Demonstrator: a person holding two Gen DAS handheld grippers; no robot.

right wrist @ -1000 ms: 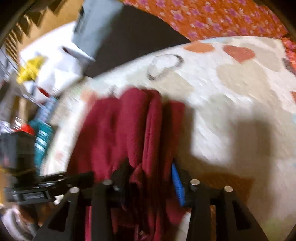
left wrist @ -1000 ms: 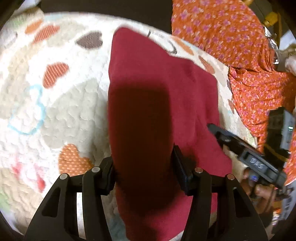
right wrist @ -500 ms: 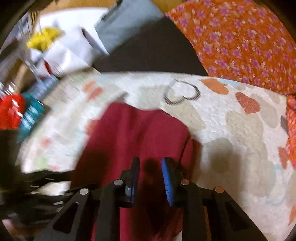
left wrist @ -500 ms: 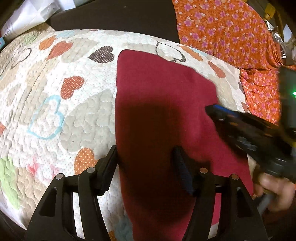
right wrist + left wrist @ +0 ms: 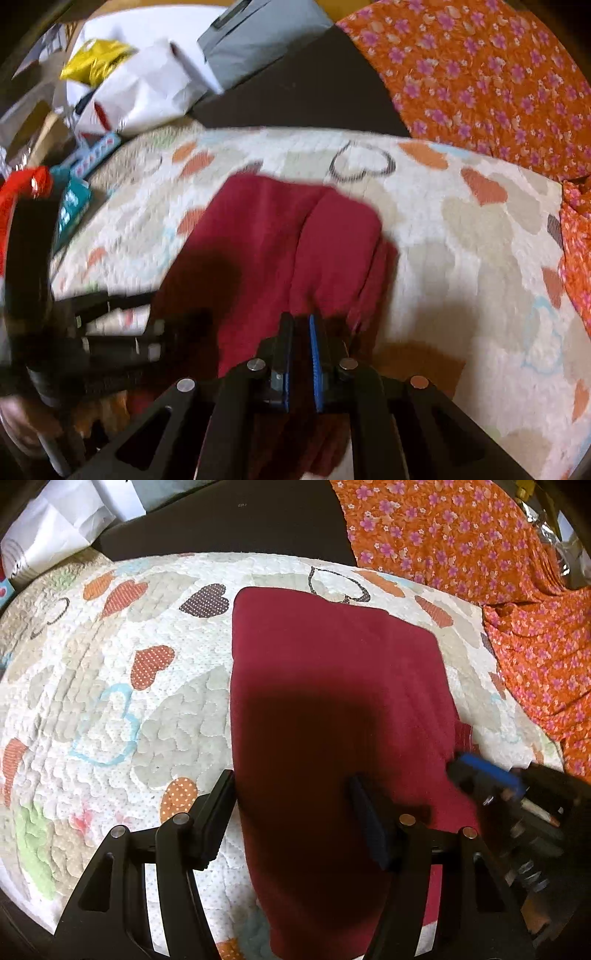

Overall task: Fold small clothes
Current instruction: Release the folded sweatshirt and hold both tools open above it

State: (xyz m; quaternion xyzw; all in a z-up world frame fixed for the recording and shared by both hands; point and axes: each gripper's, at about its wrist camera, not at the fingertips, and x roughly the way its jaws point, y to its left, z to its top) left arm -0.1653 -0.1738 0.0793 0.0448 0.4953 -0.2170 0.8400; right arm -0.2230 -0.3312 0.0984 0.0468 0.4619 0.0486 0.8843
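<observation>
A dark red garment (image 5: 332, 686) lies spread flat on a white quilt (image 5: 110, 701) printed with hearts, its far edge reaching toward a dark-outlined heart near the quilt's far side. In the left wrist view the left gripper (image 5: 291, 794) hangs over the near part of the cloth with its jaws released and wide apart: the left finger sits at the garment's left edge, the right finger over the red fabric, and a dark shadow covers the cloth between them. At the right of that view the right gripper (image 5: 480, 771) shows its blue pad at the garment's right edge, blurred.

In the right wrist view the right gripper (image 5: 301, 325) has its jaws clenched almost together on the near edge of the red garment (image 5: 280, 236), where the fabric bunches into a raised fold that runs away from the fingers. An orange flowered cloth (image 5: 480, 74) lies beyond the quilt (image 5: 461, 258) on the far right. White bags (image 5: 140, 85) and a grey box (image 5: 255, 33) sit at the far left.
</observation>
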